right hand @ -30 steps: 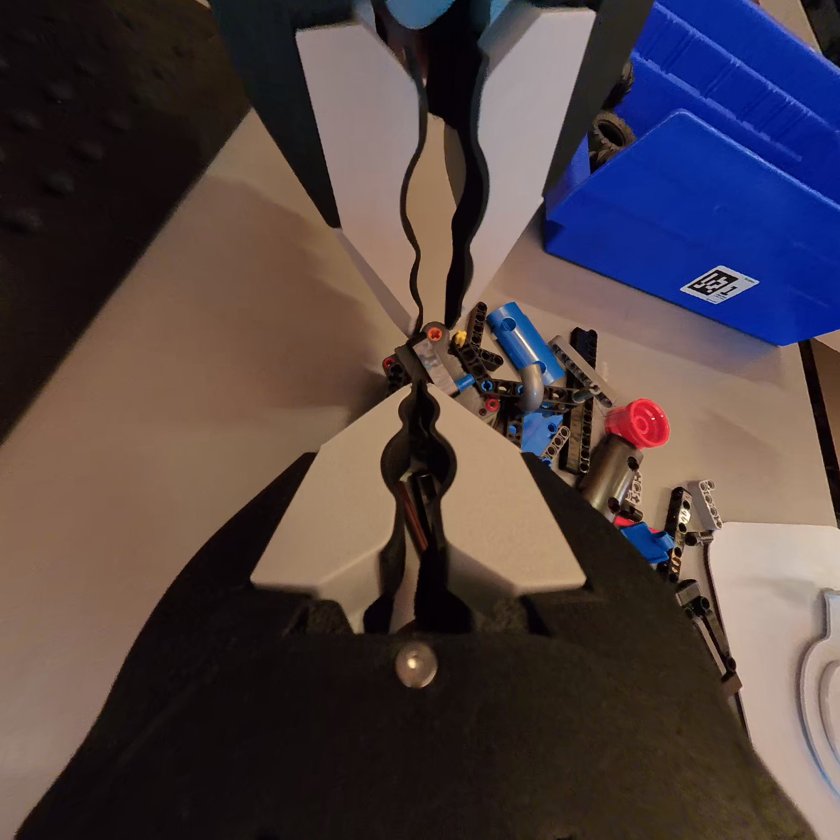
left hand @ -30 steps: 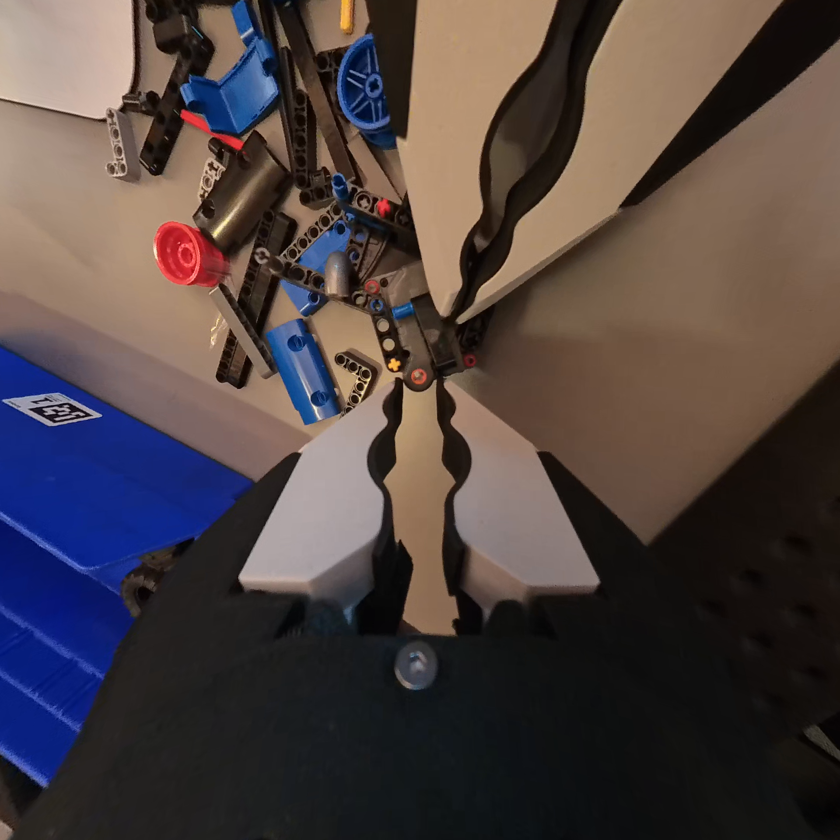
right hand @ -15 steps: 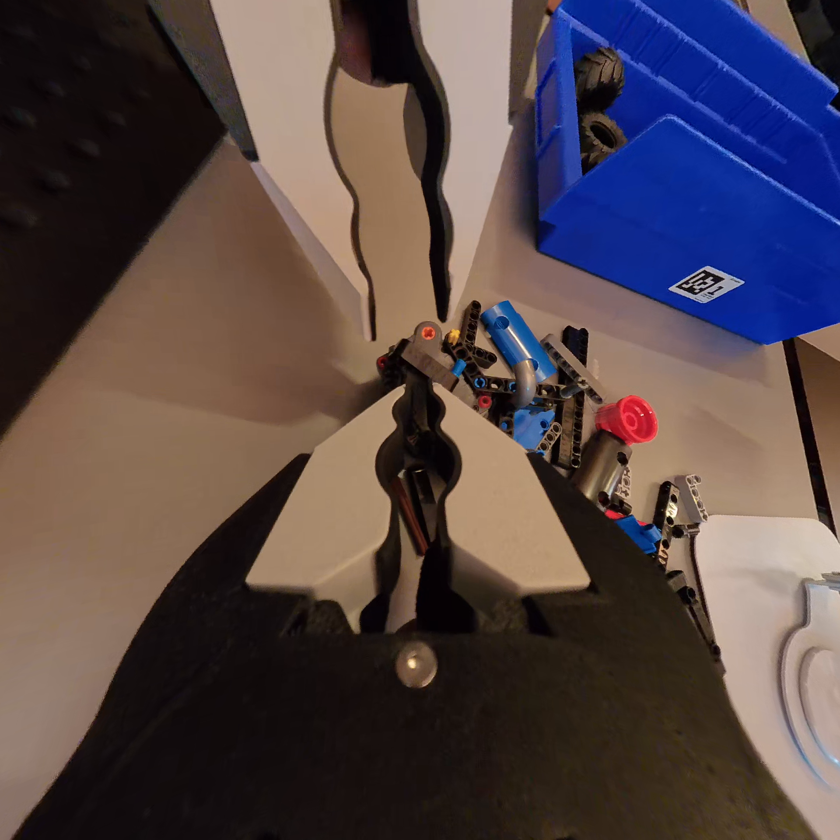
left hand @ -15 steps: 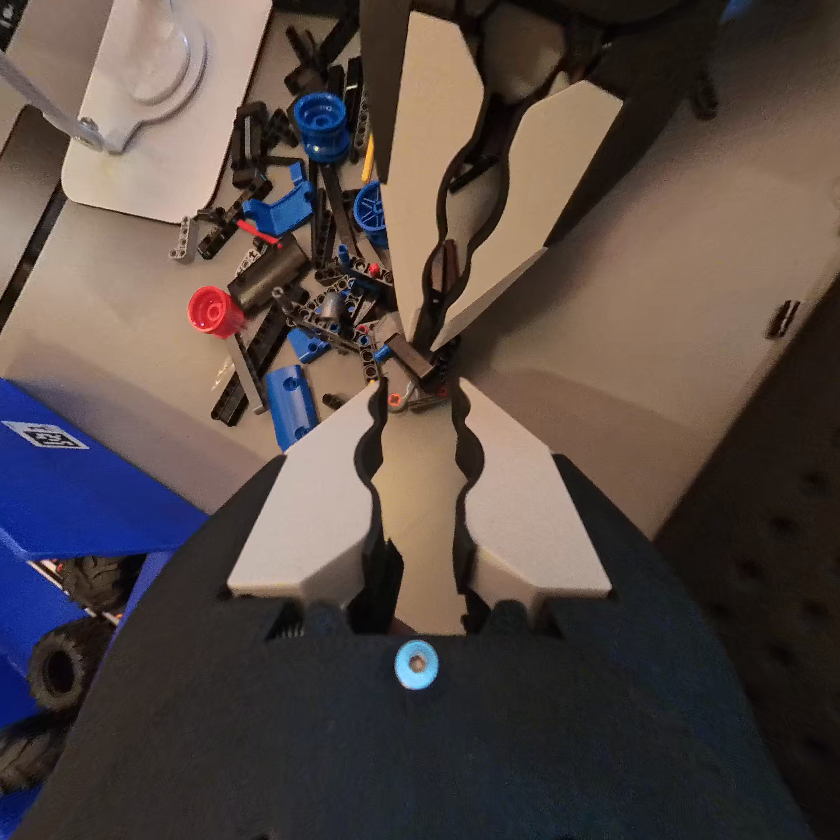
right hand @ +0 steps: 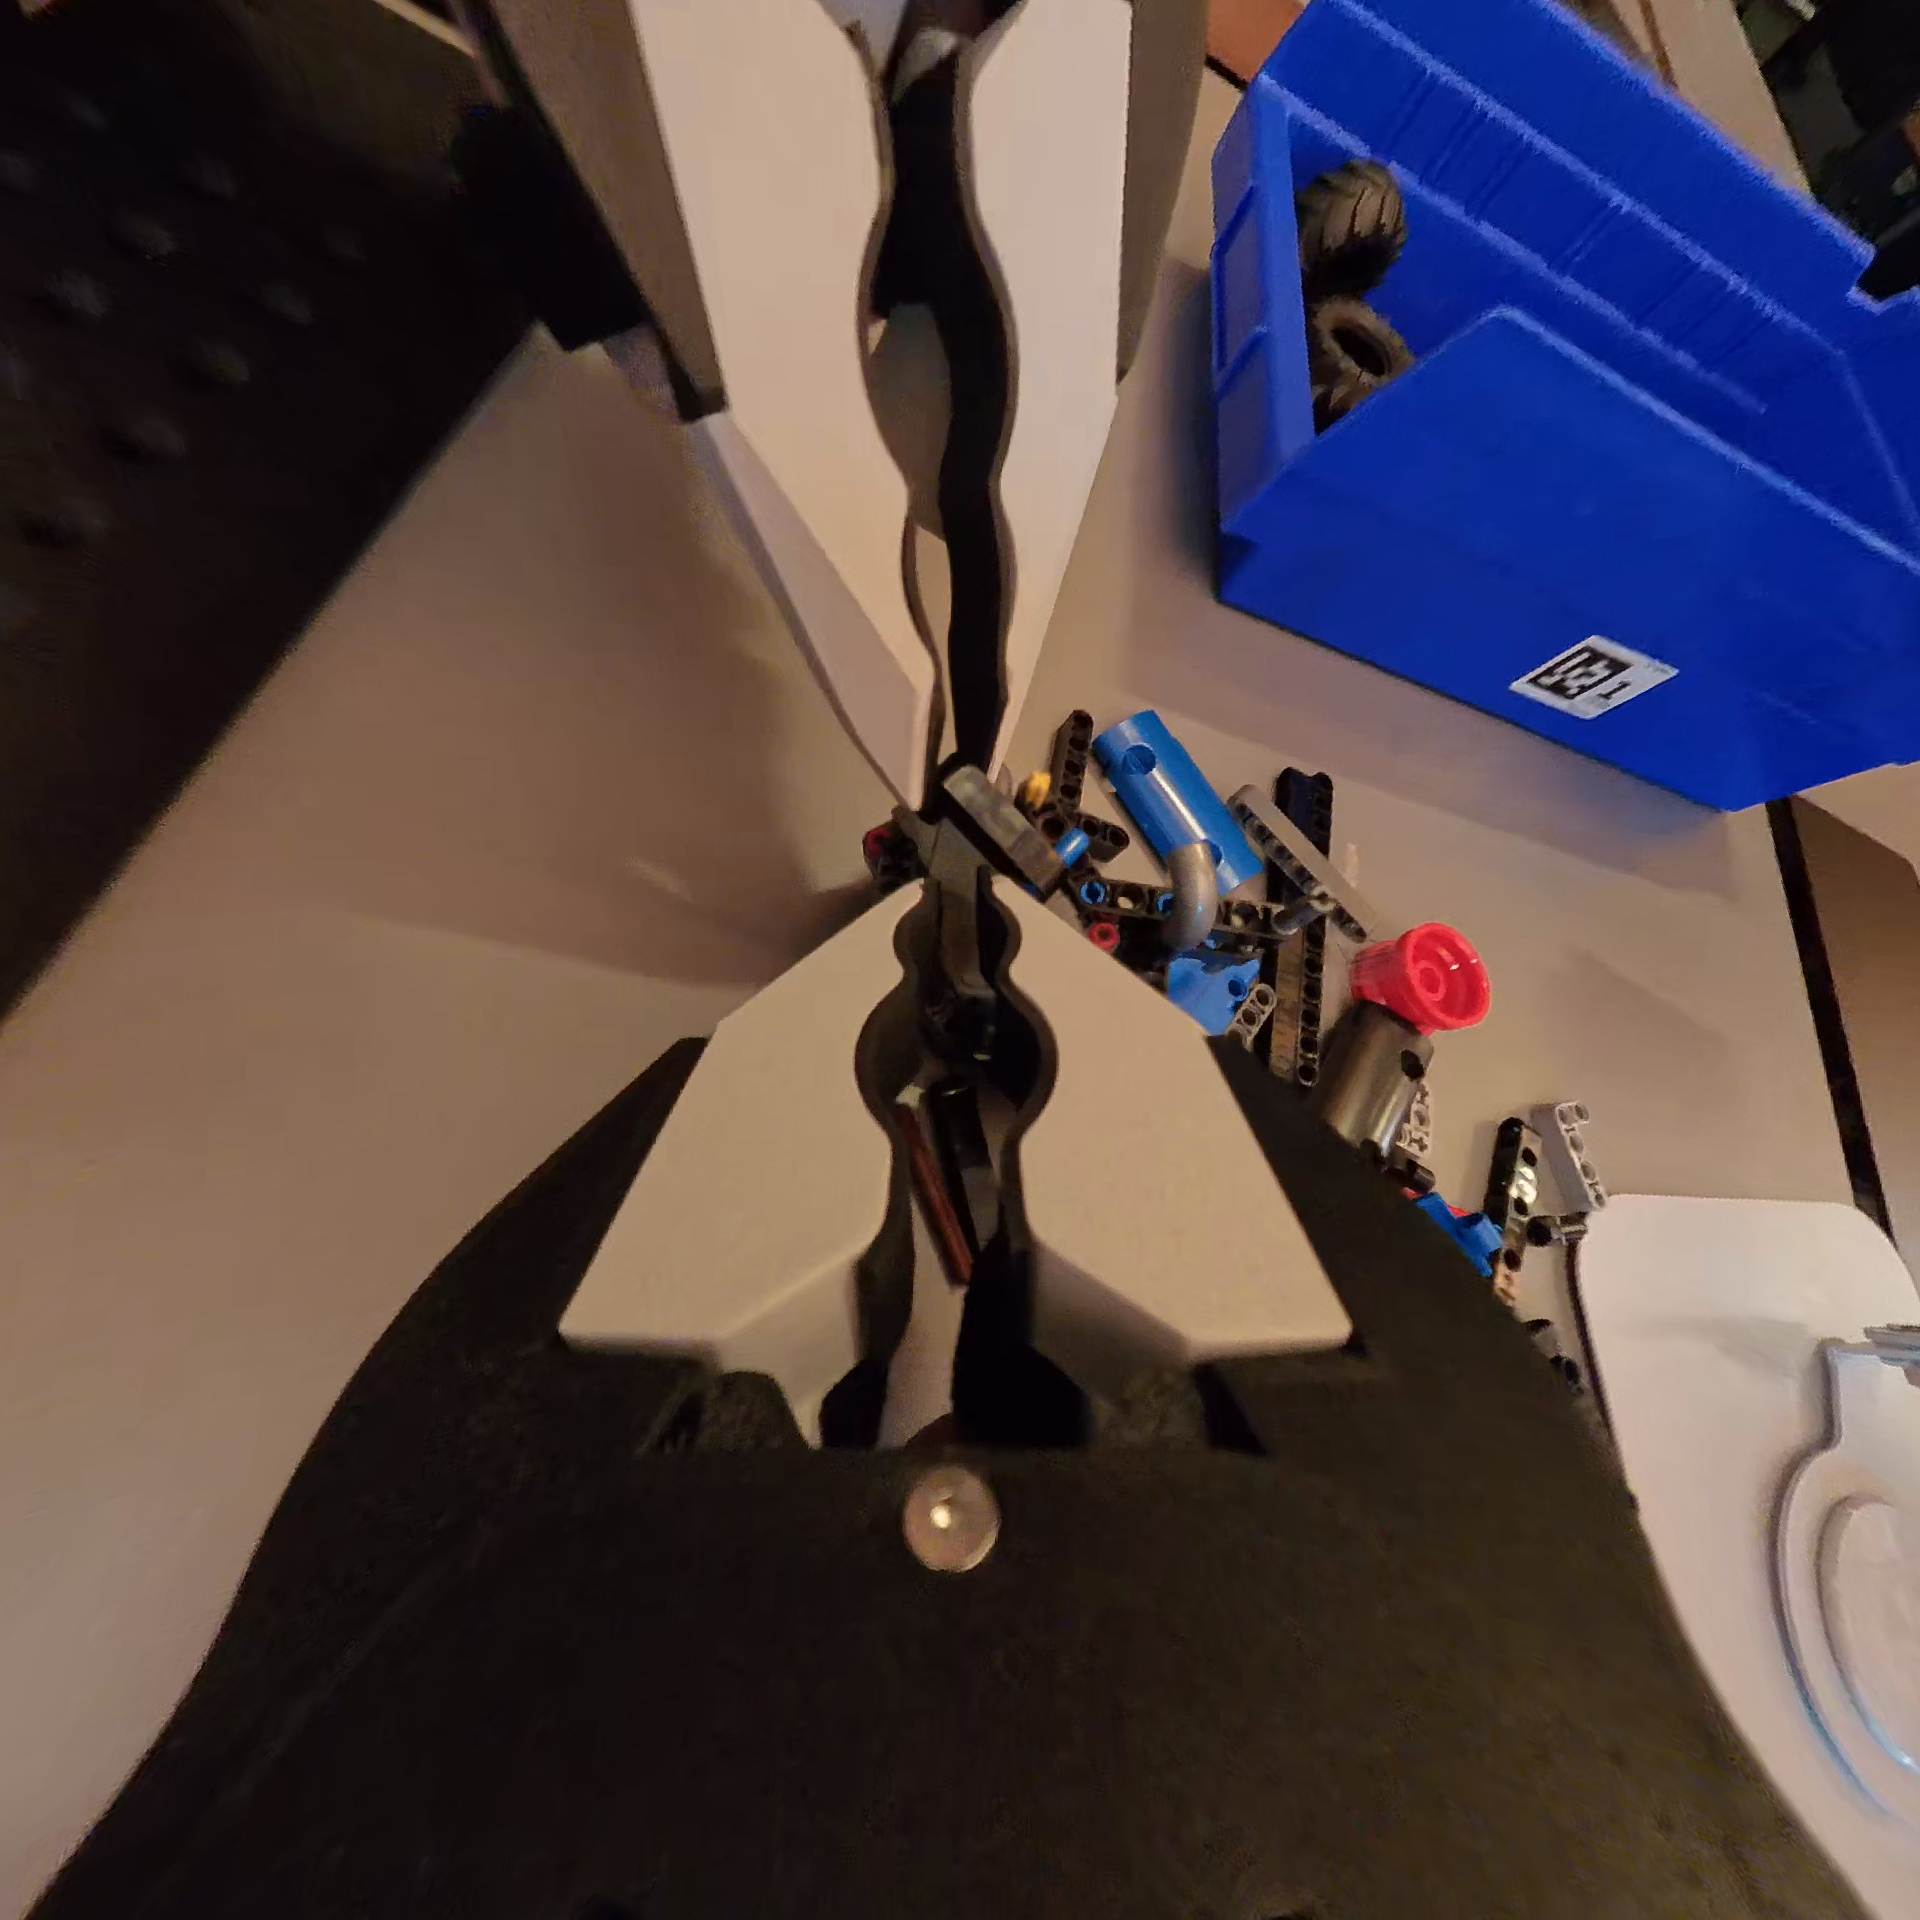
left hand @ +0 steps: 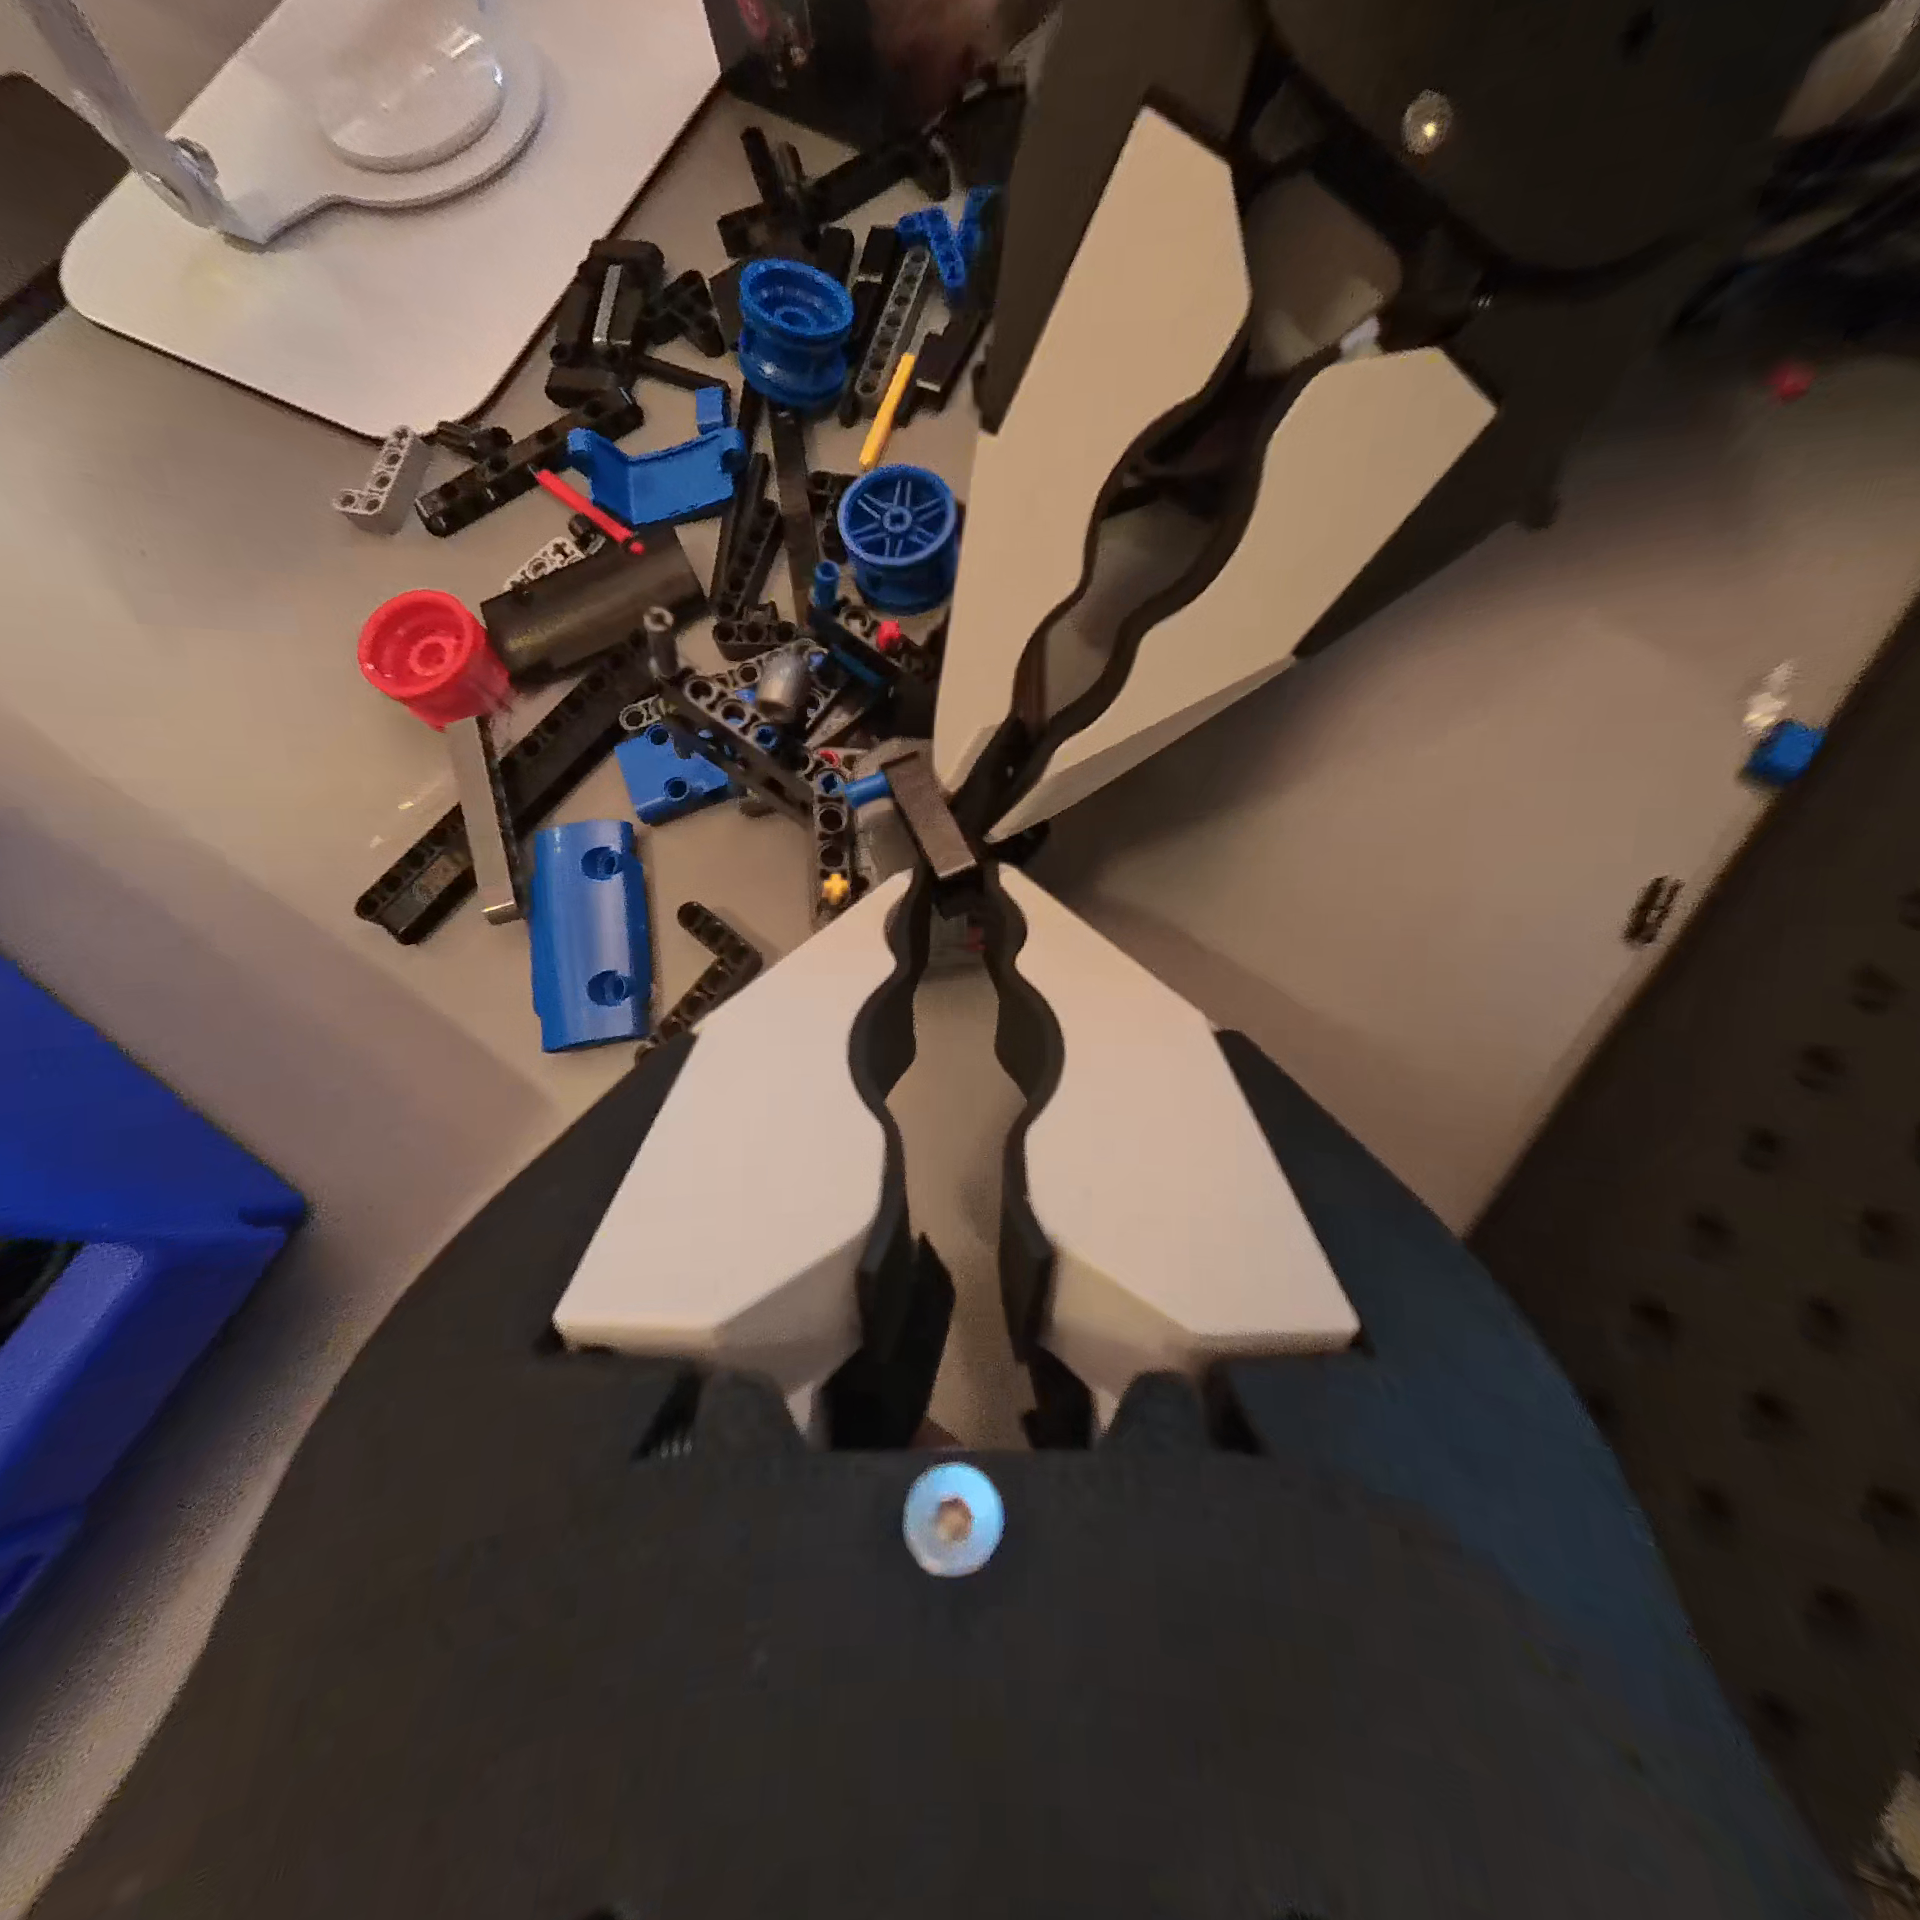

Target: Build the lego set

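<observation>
Assembly (left hand: pixel 940 831) of black and grey studless beams sits clamped between left tongs (left hand: pixel 951 904) and right tongs (right hand: pixel 951 883), tip to tip above the counter (left hand: pixel 1403 831). Loose plastic pieces (left hand: pixel 727 623) lie left; blue ribbed bin (right hand: pixel 1558 468) carries a coded sticker (right hand: pixel 1590 675).

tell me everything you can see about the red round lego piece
The red round plastic lego piece is a short, flared cylinder with concentric rings and a small hub on its face. It lies on its side on the beige table, at the edge of the loose pile, its narrow end against a dark grey cylindrical piece. No gripper touches it.
</observation>
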`<state>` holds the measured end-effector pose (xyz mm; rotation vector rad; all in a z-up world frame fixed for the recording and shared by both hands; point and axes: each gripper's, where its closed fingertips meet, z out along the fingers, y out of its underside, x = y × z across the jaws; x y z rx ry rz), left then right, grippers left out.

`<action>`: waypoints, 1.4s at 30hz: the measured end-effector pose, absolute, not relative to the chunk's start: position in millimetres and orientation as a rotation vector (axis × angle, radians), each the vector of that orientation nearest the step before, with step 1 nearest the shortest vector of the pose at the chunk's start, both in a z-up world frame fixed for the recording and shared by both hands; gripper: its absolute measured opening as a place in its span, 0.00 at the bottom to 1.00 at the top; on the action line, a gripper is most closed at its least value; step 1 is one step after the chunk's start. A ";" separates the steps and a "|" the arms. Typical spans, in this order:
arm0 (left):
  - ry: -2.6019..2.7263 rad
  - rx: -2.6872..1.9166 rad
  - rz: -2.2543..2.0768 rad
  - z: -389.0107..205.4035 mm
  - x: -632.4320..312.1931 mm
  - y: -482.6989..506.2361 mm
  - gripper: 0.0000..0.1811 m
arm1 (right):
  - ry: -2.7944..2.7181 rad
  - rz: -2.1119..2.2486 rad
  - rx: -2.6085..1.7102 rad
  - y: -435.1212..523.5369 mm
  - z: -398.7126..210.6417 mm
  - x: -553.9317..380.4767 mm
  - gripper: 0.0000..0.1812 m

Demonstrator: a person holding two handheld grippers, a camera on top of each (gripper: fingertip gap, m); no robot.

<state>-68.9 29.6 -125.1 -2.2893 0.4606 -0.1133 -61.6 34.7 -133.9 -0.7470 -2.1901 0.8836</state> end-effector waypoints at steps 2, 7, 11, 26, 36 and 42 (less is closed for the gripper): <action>0.409 -2.251 -0.233 -117.5 -70.0 29.8 0.04 | -2.165 0.873 -0.707 34.2 -128.5 -62.0 0.05; 0.293 -2.172 -0.506 -103.7 -75.0 28.4 0.04 | -2.064 0.753 -0.526 34.4 -111.9 -67.4 0.06; 0.235 -2.155 -0.603 -104.4 -81.2 26.0 0.03 | -2.015 0.691 -0.400 31.2 -100.7 -68.9 0.07; 0.265 -2.115 -0.650 -110.1 -84.1 24.9 0.06 | -2.154 0.577 -0.305 34.5 -124.2 -90.8 0.03; 0.748 -2.026 0.344 -117.5 -92.3 30.7 0.11 | -2.285 0.584 -0.378 35.6 -131.2 -93.8 0.03; 0.736 -2.017 0.290 -119.4 -87.8 32.5 0.08 | -2.327 0.633 -0.408 35.5 -130.5 -93.1 0.03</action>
